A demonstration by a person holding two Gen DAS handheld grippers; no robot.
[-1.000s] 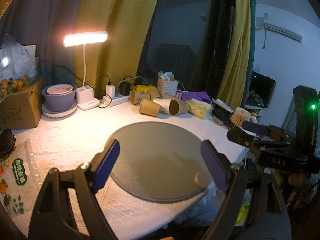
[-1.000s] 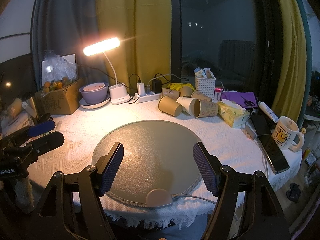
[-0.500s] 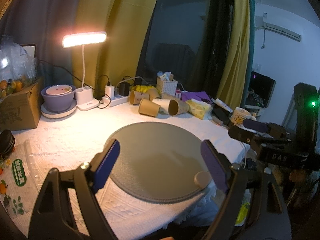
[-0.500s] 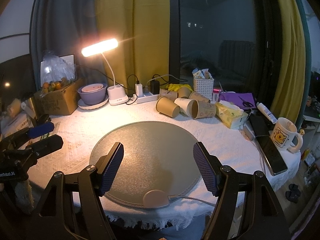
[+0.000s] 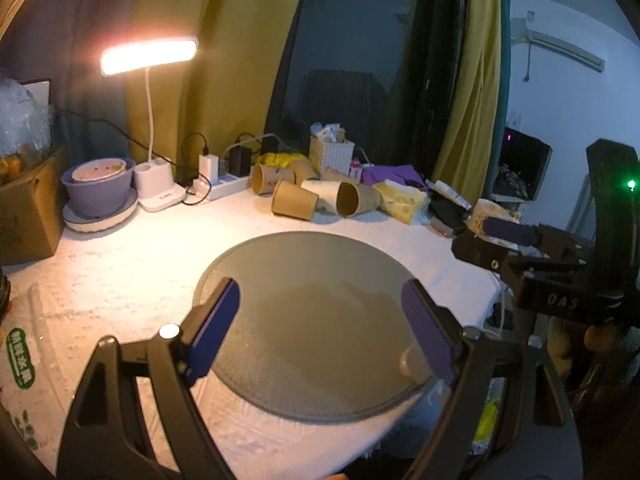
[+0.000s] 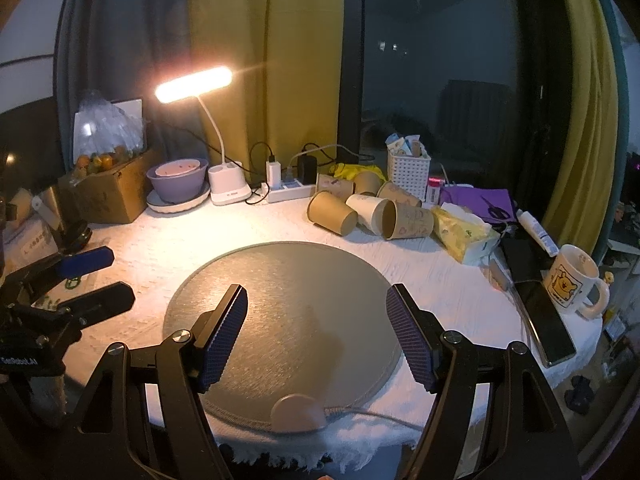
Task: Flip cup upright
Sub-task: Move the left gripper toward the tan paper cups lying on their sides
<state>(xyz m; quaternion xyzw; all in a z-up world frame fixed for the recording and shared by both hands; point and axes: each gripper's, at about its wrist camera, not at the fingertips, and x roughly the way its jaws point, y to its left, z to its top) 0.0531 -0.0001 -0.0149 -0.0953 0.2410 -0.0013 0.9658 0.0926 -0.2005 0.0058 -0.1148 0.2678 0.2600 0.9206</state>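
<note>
Well, both grippers, left [image 5: 320, 328] and right [image 6: 316, 334], hover over the mat [image 6: 280, 300], jaws wide and empty; the cups [image 6: 370, 210] lie tipped at the worktop's far side, so reaching one comes next

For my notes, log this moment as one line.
left gripper open | right gripper open | paper cups lying beyond mat, untouched
</note>
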